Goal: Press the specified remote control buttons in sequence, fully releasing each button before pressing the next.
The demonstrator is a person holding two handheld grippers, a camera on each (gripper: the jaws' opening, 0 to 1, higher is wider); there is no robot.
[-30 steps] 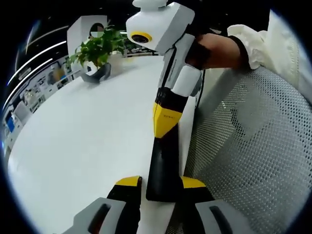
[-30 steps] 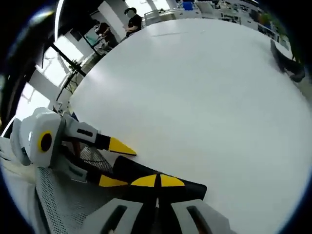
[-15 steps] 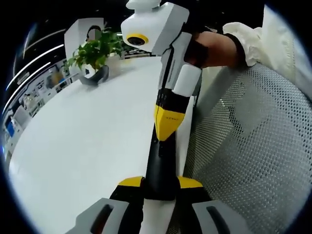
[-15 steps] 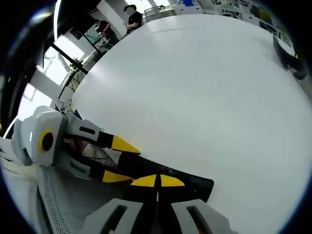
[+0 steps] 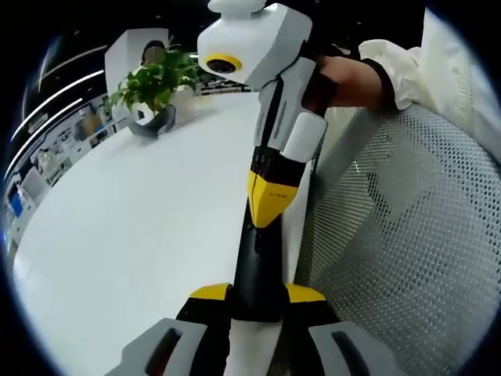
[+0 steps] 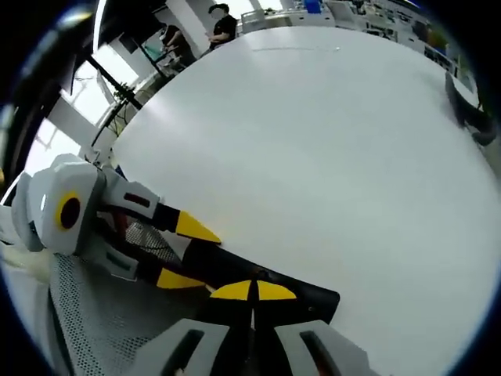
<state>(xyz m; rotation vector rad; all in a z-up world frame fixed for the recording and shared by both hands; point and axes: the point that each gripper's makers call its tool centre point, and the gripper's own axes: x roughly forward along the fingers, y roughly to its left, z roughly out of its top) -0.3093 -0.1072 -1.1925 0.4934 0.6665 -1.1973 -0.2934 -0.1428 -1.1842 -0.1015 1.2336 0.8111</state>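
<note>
At the table (image 5: 125,227) edge, left gripper (image 5: 258,295) clamps the remote (image 5: 258,262); right gripper (image 6: 252,291), jaws together, presses it

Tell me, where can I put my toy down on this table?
The white table lies bare between the potted plant and the black remote control. It's crowded at the near edge, where the left gripper and right gripper pinch the remote beside the mesh chair.

Both gripper views: set low and close over the long black remote control (image 5: 257,262) (image 6: 266,286), from opposite ends; shared.
</note>
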